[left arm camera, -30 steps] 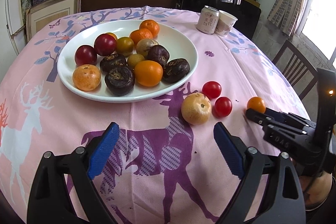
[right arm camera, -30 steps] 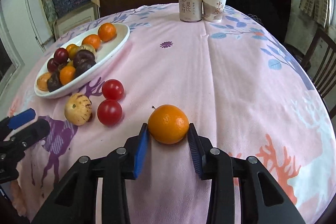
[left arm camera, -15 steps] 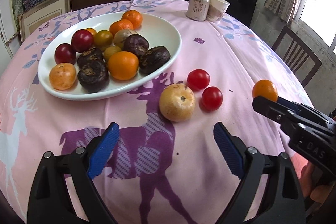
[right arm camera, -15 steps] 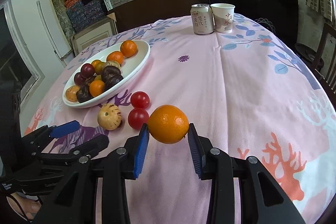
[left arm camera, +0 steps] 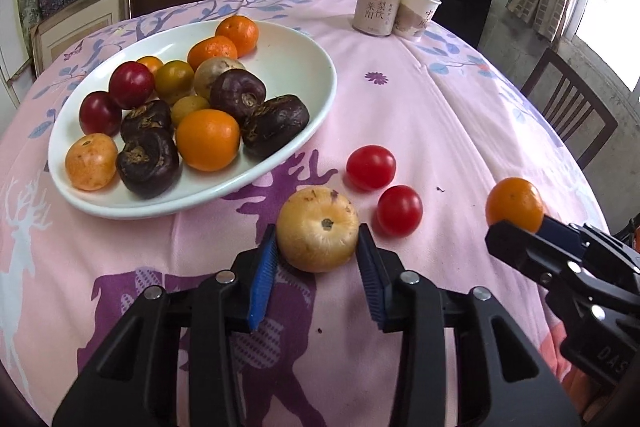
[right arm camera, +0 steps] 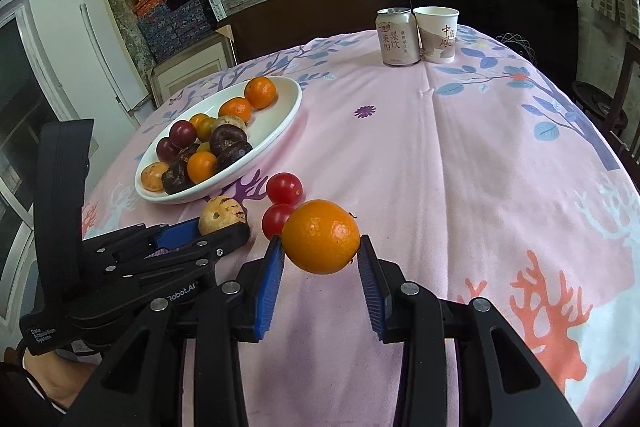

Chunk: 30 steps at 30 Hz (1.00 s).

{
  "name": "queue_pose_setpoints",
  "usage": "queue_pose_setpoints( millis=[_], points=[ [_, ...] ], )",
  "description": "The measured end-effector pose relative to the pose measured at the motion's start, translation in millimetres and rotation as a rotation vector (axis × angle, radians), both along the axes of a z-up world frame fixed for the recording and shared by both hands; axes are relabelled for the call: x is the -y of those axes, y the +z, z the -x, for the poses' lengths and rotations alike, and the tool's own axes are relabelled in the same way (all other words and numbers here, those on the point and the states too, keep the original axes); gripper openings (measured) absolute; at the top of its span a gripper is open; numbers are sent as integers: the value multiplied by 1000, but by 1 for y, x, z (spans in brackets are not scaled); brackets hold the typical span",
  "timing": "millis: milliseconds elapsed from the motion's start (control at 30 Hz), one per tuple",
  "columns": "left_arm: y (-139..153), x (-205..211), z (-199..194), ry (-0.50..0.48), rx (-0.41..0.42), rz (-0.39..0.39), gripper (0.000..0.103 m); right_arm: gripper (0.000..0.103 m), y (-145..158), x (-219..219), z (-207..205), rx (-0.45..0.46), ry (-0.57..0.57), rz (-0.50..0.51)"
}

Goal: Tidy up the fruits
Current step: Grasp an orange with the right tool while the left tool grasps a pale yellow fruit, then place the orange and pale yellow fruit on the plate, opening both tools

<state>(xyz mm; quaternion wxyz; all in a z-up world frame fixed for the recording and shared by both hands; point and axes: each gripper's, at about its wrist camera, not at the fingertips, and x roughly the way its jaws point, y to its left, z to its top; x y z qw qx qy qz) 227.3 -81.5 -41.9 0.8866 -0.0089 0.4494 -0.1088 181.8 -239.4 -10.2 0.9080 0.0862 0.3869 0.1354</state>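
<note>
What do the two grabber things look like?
Both the left gripper and the right gripper are black plastic with silver bolts and ribbed blue pads lining their jaws. White lettering is printed on the left gripper's side, and a dark sleeve shows behind it.

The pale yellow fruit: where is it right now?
In the left wrist view, the pale yellow fruit sits between the left gripper pads, beside two red tomatoes.

A white plate (left arm camera: 304, 75) sits on a pink tablecloth (left arm camera: 440, 115) patterned with purple deer.
</note>
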Motion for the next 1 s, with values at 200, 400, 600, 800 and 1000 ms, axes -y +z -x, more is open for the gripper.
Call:
queue_pose_setpoints(
  millis=[200,400,600,800,1000],
  points=[
    [23,-21,21,10,43,29,38,38,0,-4,1,15,11,6],
    [45,-56,33,51,92,25,38,38,6,-10,4,40,5,-1],
    [60,-86,35,92,122,32,38,38,34,-32,10,95,62,13],
    [71,-101,29,120,138,50,38,38,67,-70,0,163,136,73],
    [74,-105,13,153,147,44,38,38,72,-102,-21,195,183,113]
  ],
)
